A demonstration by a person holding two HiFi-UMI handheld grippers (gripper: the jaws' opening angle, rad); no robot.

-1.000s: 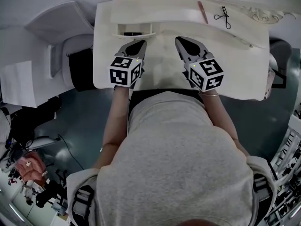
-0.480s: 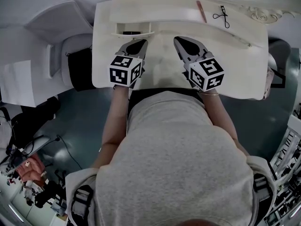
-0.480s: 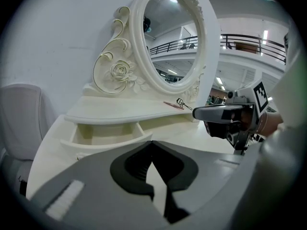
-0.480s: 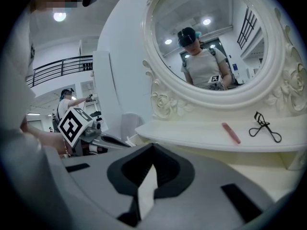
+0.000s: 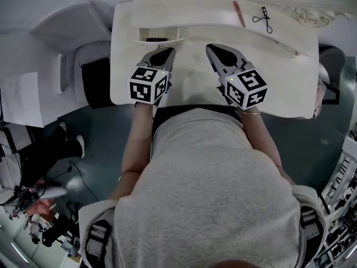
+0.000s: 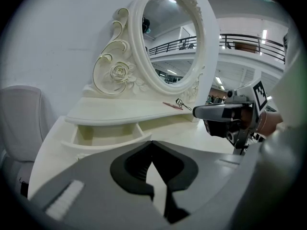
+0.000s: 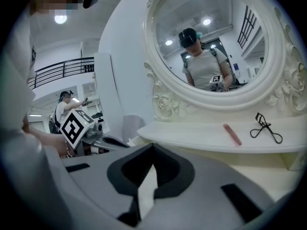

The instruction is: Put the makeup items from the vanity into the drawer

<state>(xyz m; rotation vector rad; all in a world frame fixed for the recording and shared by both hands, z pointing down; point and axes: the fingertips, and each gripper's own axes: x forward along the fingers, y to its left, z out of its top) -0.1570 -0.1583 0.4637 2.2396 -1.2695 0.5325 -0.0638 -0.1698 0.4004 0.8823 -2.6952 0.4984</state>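
A pink makeup stick (image 5: pixel 240 14) and a black eyelash curler (image 5: pixel 264 19) lie on the raised back shelf of the white vanity (image 5: pixel 290 77). Both also show in the right gripper view, the stick (image 7: pixel 232 133) to the left of the curler (image 7: pixel 266 127). A small drawer (image 5: pixel 160 37) stands pulled out under the shelf at the left, its curved front (image 6: pixel 108 137) just ahead of my left gripper (image 5: pixel 165 50). That gripper is shut and holds nothing. My right gripper (image 5: pixel 212 47) hovers over the tabletop beside it, also shut and holding nothing.
An ornate oval mirror (image 6: pixel 168 37) rises behind the shelf. A white chair (image 5: pixel 83 54) stands left of the vanity. A person's dark-trousered legs and shoes (image 5: pixel 67 144) are on the floor at the lower left, among cables and gear.
Both grippers have stayed almost still over the tabletop. A person's legs have stepped into the lower left of the head view.
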